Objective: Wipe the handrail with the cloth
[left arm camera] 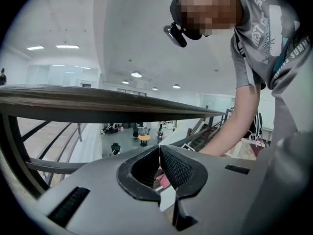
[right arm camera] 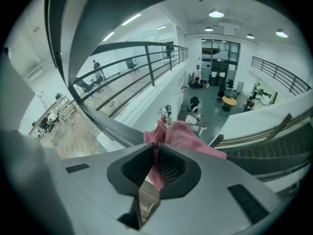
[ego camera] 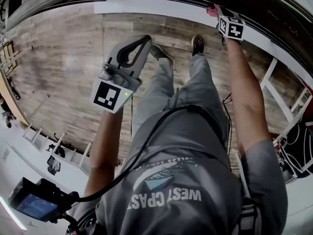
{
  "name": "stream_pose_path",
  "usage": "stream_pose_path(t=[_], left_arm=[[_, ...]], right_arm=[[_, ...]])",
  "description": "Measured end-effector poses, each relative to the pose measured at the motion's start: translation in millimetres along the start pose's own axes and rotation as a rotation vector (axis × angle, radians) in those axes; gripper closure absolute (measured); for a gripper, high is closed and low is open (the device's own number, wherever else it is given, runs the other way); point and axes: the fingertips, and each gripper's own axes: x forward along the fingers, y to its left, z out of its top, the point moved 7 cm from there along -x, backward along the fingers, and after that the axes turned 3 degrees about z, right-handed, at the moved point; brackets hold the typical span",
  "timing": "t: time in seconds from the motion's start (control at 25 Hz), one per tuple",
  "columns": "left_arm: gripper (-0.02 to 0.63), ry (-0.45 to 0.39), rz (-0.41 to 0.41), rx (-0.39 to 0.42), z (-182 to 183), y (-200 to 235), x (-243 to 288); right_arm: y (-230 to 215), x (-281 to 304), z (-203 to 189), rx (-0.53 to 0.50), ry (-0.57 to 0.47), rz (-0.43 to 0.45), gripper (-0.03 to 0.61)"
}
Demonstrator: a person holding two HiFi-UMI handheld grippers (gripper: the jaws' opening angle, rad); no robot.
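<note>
Right gripper (right arm camera: 155, 148) clamped on the pink cloth (right arm camera: 182, 132), up at the handrail (right arm camera: 90, 114).

Its jaws pinch a fold of the cloth, and the rest bunches out past the tips, right at the dark rail. In the head view that arm stretches far forward to the rail. The left gripper (left arm camera: 159, 153) has its jaws closed together with nothing between them and hangs below the rail, well apart from the cloth. Wood-plank floor (ego camera: 63, 58) lies beneath the person's shoes (ego camera: 197, 44).
</note>
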Motion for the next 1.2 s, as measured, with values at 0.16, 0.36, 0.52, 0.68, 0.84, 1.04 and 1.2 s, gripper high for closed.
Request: stream_pose_path(t=[0.16, 0.36, 0.52, 0.68, 0.84, 1.04, 1.2], left_arm=[[0.607, -0.003, -0.002, -0.007, -13, 37, -30], [0.607, -0.002, -0.015, -0.034, -30, 89, -54], [0.607, 0.01, -0.026, -0.047, -46, 130, -67], [0.607, 0.004, -0.027, -0.057, -54, 163, -81], [0.607, 0.0, -0.032, -0.057, -57, 171, -108], [0.607, -0.017, -0.033, -0.058, -61, 173, -128], [0.607, -0.015, -0.04, -0.051, -63, 172, -127]], right_arm=[[-3, -1, -2, 0.104, 0.01, -0.087, 0.549], [57, 42, 28, 0.112, 0.017, -0.04, 0.549], [137, 95, 64, 0.034, -0.007, 0.047, 0.549], [186, 130, 89, -0.038, 0.004, 0.095, 0.549], [181, 115, 78, -0.071, 0.043, 0.052, 0.549], [120, 72, 49, 0.088, 0.071, -0.084, 0.549], [109, 67, 48, 0.138, 0.105, -0.105, 0.549]])
